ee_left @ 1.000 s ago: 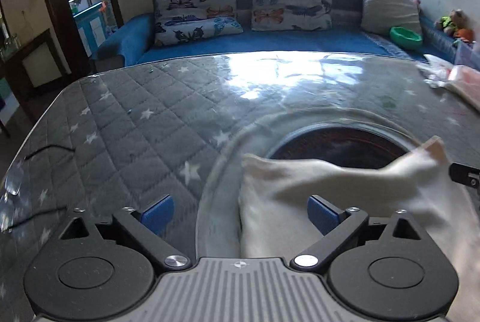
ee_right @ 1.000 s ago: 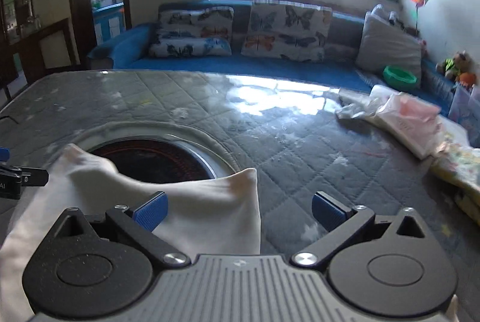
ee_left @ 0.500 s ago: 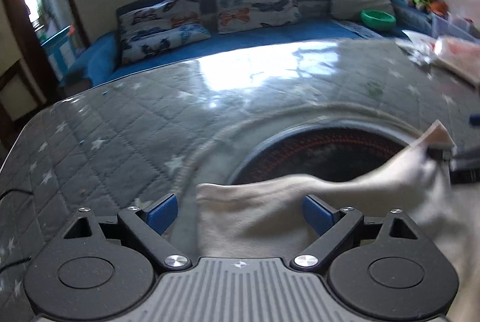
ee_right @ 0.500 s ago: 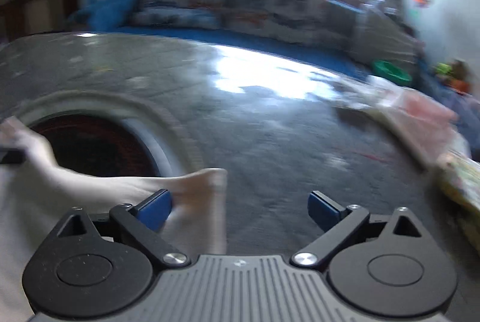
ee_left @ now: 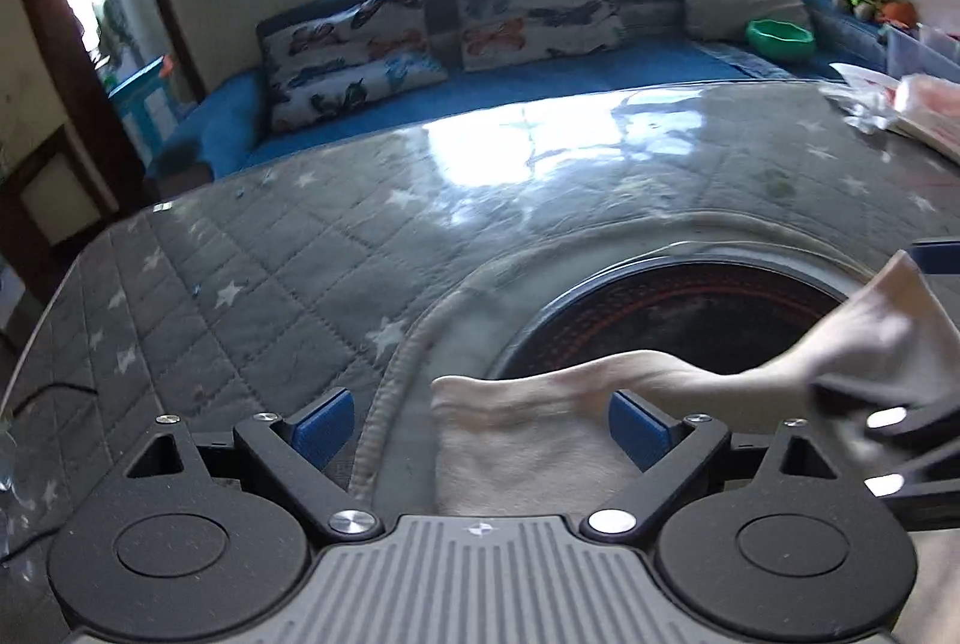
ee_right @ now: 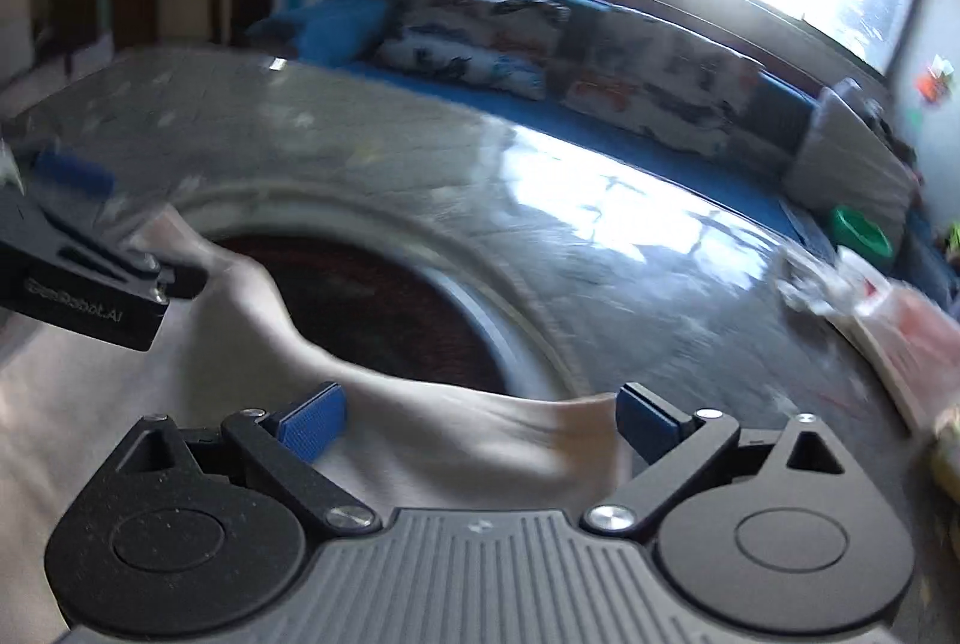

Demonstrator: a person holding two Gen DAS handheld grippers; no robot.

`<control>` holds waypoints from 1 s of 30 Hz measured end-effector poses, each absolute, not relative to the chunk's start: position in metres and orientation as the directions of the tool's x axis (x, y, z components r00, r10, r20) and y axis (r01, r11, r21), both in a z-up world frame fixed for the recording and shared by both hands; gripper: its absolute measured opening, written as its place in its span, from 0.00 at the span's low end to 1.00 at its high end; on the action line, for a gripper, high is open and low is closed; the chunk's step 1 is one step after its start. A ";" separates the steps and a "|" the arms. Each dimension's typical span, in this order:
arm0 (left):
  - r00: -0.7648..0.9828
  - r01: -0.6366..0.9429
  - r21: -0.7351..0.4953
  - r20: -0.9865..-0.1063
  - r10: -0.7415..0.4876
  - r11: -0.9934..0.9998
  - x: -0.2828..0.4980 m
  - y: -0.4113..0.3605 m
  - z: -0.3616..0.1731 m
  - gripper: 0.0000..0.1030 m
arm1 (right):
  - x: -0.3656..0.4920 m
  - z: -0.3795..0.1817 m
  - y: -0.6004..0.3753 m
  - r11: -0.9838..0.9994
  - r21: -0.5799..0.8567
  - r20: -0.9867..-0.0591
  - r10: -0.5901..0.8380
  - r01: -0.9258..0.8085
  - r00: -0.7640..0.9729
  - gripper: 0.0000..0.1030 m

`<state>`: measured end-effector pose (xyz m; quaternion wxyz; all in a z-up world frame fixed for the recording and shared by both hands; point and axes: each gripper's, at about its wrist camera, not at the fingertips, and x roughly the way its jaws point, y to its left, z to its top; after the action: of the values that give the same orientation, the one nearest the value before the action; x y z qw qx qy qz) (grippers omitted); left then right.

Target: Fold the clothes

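Observation:
A cream-white garment [ee_left: 540,422] lies on the grey quilted table, its far edge sagging over a dark round opening [ee_left: 690,308]. My left gripper [ee_left: 480,422] is open, its blue pads either side of the garment's left corner. My right gripper [ee_right: 480,416] is open, the garment's right edge [ee_right: 480,434] between its pads. Each gripper shows at the edge of the other's view: the right one at the left wrist view's right edge [ee_left: 888,434], the left one at the right wrist view's left edge [ee_right: 90,278]. The right wrist view is blurred.
The grey star-quilted table cover [ee_left: 270,272] spreads to the left and far side. A pile of pink and white clothes [ee_left: 912,110] lies at the table's far right. A blue sofa with butterfly cushions [ee_left: 528,8] and a green bowl [ee_left: 780,38] stand behind.
Both grippers have moved toward each other and turned inward. The garment corners now sit between the pads of each gripper, and its far edge has bunched and lifted at the right.

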<state>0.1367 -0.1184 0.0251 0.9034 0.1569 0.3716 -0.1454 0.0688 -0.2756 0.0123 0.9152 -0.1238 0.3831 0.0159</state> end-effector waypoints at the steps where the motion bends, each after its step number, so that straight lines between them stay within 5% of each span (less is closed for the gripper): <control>1: 0.681 0.388 0.166 -0.715 -0.160 0.907 0.137 -0.118 0.027 0.91 | 0.072 0.009 -0.273 0.965 -0.236 -0.701 -0.084 -0.119 0.708 0.99; 8: 0.655 0.467 0.128 -0.715 -0.244 0.875 0.138 -0.121 0.033 0.91 | 0.075 0.011 -0.300 0.984 -0.173 -0.691 -0.084 -0.051 0.718 0.97; 11: 0.638 0.508 0.126 -0.720 -0.273 0.852 0.130 -0.127 0.028 0.91 | 0.073 0.011 -0.318 0.994 -0.105 -0.709 -0.055 -0.028 0.703 0.88; 17: 0.622 0.522 0.116 -0.729 -0.285 0.845 0.122 -0.124 0.022 0.90 | 0.071 0.011 -0.343 1.000 -0.007 -0.715 -0.006 0.002 0.699 0.40; 19: 0.629 0.506 0.123 -0.729 -0.268 0.854 0.124 -0.120 0.023 0.90 | 0.071 0.013 -0.342 1.000 -0.001 -0.707 0.002 -0.004 0.707 0.09; 30: 0.657 0.423 0.124 -0.724 -0.210 0.898 0.130 -0.077 0.023 0.91 | -0.033 0.071 -0.270 0.891 0.067 -0.582 0.400 -0.448 0.708 0.06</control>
<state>0.1304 -0.0766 0.0233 0.8990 0.1422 0.3748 -0.1761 -0.0331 -0.2704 0.0708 0.9234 -0.0396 0.3050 0.2296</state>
